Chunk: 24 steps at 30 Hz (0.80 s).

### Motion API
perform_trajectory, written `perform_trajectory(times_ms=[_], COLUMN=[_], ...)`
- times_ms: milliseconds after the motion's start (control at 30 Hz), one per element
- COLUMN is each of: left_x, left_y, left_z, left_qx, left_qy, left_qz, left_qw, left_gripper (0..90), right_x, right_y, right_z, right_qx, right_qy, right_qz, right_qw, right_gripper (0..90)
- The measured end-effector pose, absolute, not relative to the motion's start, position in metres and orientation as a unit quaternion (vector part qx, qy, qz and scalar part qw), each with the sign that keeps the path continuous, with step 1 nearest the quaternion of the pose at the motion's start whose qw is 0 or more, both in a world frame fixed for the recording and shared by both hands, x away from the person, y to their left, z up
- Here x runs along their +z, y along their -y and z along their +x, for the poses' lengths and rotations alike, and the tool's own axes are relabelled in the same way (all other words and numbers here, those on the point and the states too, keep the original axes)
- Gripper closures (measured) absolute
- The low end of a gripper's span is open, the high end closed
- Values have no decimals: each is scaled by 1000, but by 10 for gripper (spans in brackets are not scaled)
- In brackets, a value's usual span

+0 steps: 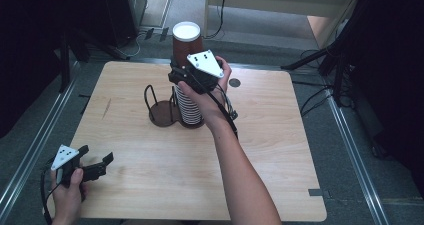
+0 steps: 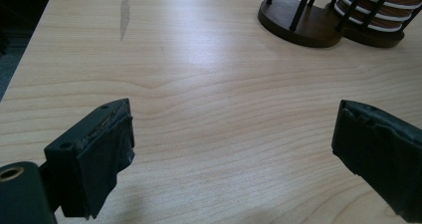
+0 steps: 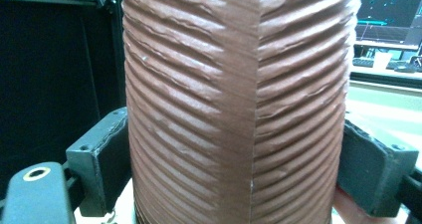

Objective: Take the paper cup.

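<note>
A brown ribbed paper cup (image 1: 186,42) with a white inside stands upright over a stack of like cups (image 1: 190,107) in a dark wire holder (image 1: 162,114). My right gripper (image 1: 182,72) is shut on that top cup, level with its lower half. In the right gripper view the cup (image 3: 239,104) sits between the two black pads (image 3: 102,159), which press on its sides. My left gripper (image 1: 96,154) rests open near the table's front left corner. Between its jaws in the left gripper view (image 2: 231,144) lies bare wood, and the holder base (image 2: 293,20) and the stack (image 2: 378,5) stand far ahead.
The wooden table (image 1: 150,175) has a small dark round mark (image 1: 234,82) at the back right. The holder's left ring (image 1: 152,97) holds no cups. Dark stands and cables lie on the floor around the table.
</note>
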State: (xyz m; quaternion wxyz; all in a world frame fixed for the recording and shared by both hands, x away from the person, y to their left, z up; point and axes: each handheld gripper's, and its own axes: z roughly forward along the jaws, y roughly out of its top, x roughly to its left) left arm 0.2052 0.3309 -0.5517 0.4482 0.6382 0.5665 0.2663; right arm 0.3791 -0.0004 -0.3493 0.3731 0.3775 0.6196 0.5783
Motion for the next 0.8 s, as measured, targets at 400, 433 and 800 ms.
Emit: perform_trajectory(times_ms=[400,433,800], left_x=[-552,-552,-552], left_y=[-331,-331,-331], left_z=[205,205,205], left_qx=[267,267,267], left_qy=[-566,-566,-566], left_qz=[638,638,638], left_qw=[448,448,449], left_gripper=[40,39,39], right_x=[-330,-327,-302], right_y=[0,0,6], right_z=[381,381,377], right_qx=[588,589,610], right_qy=[-610,-608,-591], right_qz=[376,376,377], right_qw=[376,377,370], right_gripper=[126,126,127])
